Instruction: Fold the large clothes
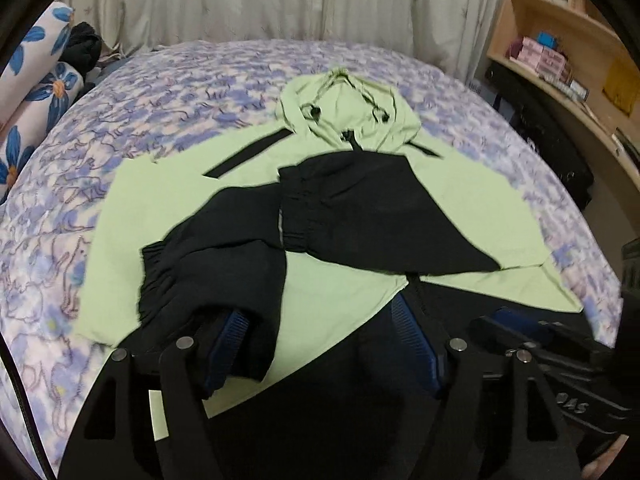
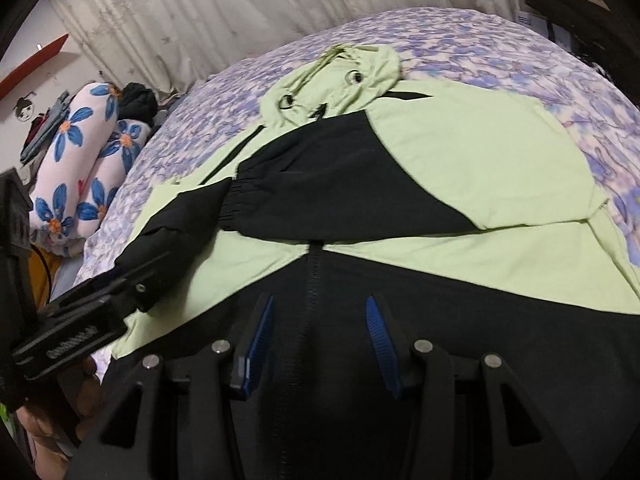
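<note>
Across the middle of both views lies the hooded jacket – pale green, smooth woven cloth with black panels, flat on the bed, hood toward the top. Both black sleeves, with gathered elastic cuffs, are folded across its chest. The left gripper stands apart, ribbed blue pads astride a sleeve's edge, not pressing it. The right gripper is parted over the black zipped hem, holding nothing – beyond, flowered pillows at left.
</note>
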Action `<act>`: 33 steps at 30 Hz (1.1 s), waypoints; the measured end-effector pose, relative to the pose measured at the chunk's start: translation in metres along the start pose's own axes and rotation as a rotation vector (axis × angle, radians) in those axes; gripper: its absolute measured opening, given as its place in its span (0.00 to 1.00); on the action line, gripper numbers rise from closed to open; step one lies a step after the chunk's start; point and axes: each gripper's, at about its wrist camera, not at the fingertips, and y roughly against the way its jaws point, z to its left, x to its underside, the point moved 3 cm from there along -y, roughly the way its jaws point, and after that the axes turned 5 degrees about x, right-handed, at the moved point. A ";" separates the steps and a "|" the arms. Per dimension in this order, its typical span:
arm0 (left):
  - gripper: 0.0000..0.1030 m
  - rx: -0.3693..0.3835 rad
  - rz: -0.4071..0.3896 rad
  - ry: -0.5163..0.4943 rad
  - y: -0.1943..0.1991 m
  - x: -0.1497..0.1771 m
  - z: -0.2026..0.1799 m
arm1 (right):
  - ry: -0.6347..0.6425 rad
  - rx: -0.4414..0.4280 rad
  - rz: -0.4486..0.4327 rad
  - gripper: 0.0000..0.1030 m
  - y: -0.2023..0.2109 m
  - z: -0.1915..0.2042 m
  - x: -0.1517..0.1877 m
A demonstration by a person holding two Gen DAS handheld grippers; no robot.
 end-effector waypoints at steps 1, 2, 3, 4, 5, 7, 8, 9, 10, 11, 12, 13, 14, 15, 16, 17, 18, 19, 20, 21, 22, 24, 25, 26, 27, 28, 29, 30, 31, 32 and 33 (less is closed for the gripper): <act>0.70 0.002 -0.007 0.011 0.006 0.000 0.002 | 0.010 -0.011 0.000 0.46 0.000 0.004 0.000; 0.70 0.005 -0.016 0.024 0.013 -0.001 0.005 | 0.023 -0.021 0.000 0.46 0.001 0.009 0.000; 0.70 0.005 -0.027 0.038 0.021 0.000 0.008 | 0.041 -0.032 0.001 0.46 0.001 0.015 -0.001; 0.71 0.000 -0.037 0.047 0.027 0.000 0.011 | 0.059 -0.043 0.001 0.46 0.001 0.021 -0.001; 0.75 -0.010 -0.049 0.056 0.033 0.002 0.014 | 0.074 -0.052 -0.001 0.46 0.002 0.027 -0.001; 0.80 -0.036 -0.076 0.073 0.048 0.007 0.024 | 0.105 -0.073 -0.006 0.46 0.003 0.040 -0.003; 0.80 -0.049 -0.085 0.082 0.055 0.010 0.028 | 0.116 -0.084 -0.007 0.49 0.004 0.045 -0.004; 0.80 -0.058 -0.090 0.089 0.059 0.012 0.032 | 0.130 -0.095 -0.010 0.50 0.005 0.051 -0.005; 0.80 -0.074 -0.096 0.103 0.066 0.015 0.039 | 0.146 -0.105 -0.015 0.53 0.006 0.058 -0.006; 0.80 -0.083 -0.099 0.114 0.070 0.017 0.043 | 0.159 -0.112 -0.019 0.56 0.006 0.063 -0.007; 0.80 -0.094 -0.104 0.131 0.075 0.020 0.049 | 0.180 -0.117 -0.023 0.58 0.006 0.070 -0.008; 0.80 -0.106 -0.107 0.150 0.079 0.023 0.056 | 0.196 -0.120 -0.025 0.58 0.006 0.076 -0.009; 0.80 -0.120 -0.108 0.166 0.082 0.026 0.062 | 0.222 -0.124 -0.025 0.58 0.006 0.084 -0.010; 0.80 -0.138 -0.107 0.182 0.085 0.029 0.068 | 0.247 -0.126 -0.025 0.58 0.005 0.092 -0.010; 0.80 -0.154 -0.103 0.193 0.086 0.031 0.073 | 0.267 -0.125 -0.025 0.58 0.004 0.097 -0.010; 0.80 -0.178 -0.096 0.206 0.087 0.033 0.079 | 0.292 -0.123 -0.024 0.58 0.003 0.105 -0.010; 0.80 -0.210 -0.085 0.219 0.087 0.036 0.085 | 0.318 -0.121 -0.022 0.58 0.000 0.112 -0.009; 0.80 -0.243 -0.071 0.228 0.086 0.039 0.091 | 0.344 -0.120 -0.020 0.58 -0.003 0.119 -0.009; 0.80 -0.262 -0.063 0.233 0.086 0.042 0.095 | 0.368 -0.116 -0.016 0.58 -0.006 0.125 -0.008; 0.80 -0.279 -0.056 0.242 0.085 0.045 0.100 | 0.391 -0.109 -0.011 0.58 -0.010 0.131 -0.008; 0.80 -0.290 -0.051 0.252 0.085 0.048 0.104 | 0.418 -0.099 -0.004 0.58 -0.015 0.137 -0.007; 0.80 -0.289 -0.044 0.273 0.084 0.053 0.111 | 0.478 -0.070 0.006 0.58 -0.028 0.149 -0.004; 0.80 -0.283 -0.040 0.284 0.084 0.056 0.114 | 0.517 -0.041 0.016 0.58 -0.037 0.155 -0.002; 0.80 -0.278 -0.036 0.294 0.084 0.058 0.117 | 0.543 -0.024 0.025 0.58 -0.043 0.159 0.000; 0.80 -0.275 -0.033 0.301 0.084 0.061 0.120 | 0.567 -0.001 0.031 0.58 -0.051 0.163 0.002; 0.80 -0.273 -0.030 0.304 0.083 0.062 0.121 | 0.588 0.022 0.038 0.58 -0.058 0.166 0.003; 0.80 -0.273 -0.027 0.305 0.083 0.064 0.122 | 0.616 0.052 0.047 0.58 -0.065 0.170 0.004; 0.80 -0.275 -0.026 0.305 0.083 0.064 0.123 | 0.639 0.088 0.042 0.58 -0.072 0.174 0.004; 0.80 -0.277 -0.026 0.306 0.083 0.066 0.124 | 0.652 0.117 0.035 0.58 -0.076 0.176 0.003; 0.80 -0.278 -0.025 0.307 0.083 0.067 0.125 | 0.668 0.143 0.027 0.58 -0.081 0.179 0.002; 0.80 -0.278 -0.024 0.311 0.082 0.067 0.126 | 0.677 0.157 0.020 0.56 -0.084 0.183 -0.002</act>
